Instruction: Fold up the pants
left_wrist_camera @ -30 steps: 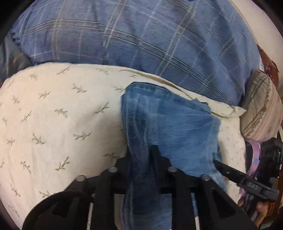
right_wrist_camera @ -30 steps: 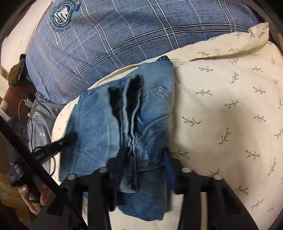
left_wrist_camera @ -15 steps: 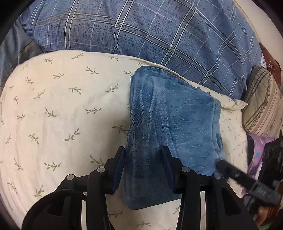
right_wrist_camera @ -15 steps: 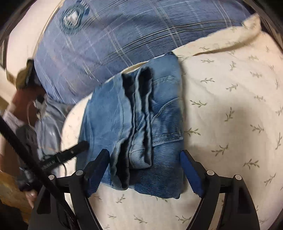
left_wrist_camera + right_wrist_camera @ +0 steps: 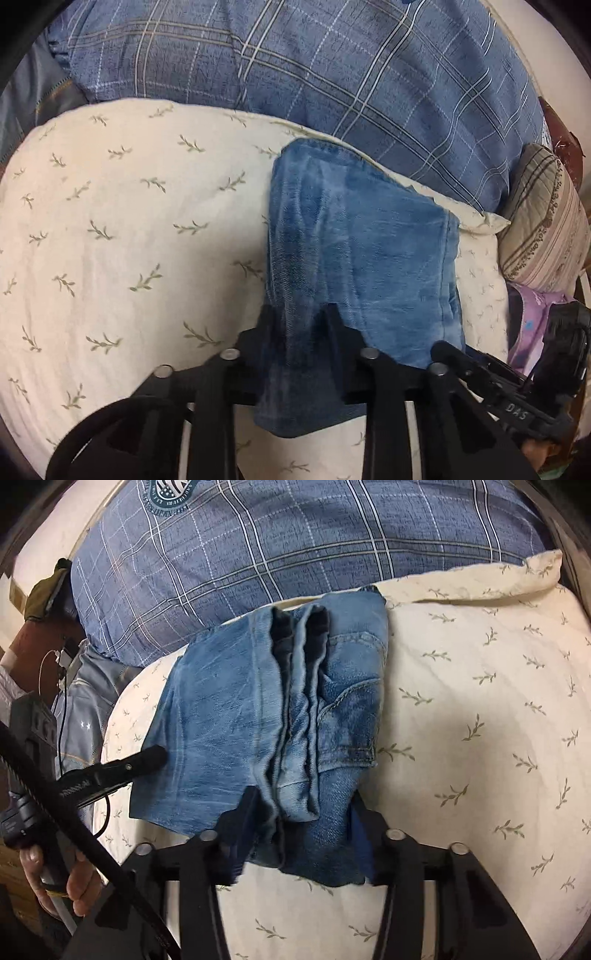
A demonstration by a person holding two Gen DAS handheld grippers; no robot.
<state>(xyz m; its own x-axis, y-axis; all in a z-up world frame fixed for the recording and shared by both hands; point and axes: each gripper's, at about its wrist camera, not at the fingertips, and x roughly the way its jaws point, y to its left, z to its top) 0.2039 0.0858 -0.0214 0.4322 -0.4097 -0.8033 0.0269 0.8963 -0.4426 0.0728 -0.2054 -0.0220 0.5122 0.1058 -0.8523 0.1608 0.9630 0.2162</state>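
Both claws have just narrowed again: left gripper (image 5: 298, 317) and right gripper (image 5: 301, 808) each pinch the folded jeans (image 5: 362, 243), thick, floppy denim between their jaws, best gripped at edges

The jeans' (image 5: 365, 258) near edge (folded denim) is hidden between the gripper fingers (image 5: 332, 332)

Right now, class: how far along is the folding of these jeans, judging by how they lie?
Done: the jeans lie as a compact folded bundle on the leaf-print pillow. In hand: the left gripper and right gripper, jaws just closing, each pinch a near edge of the denim. Left: probably one more fold or a tidy, then release.
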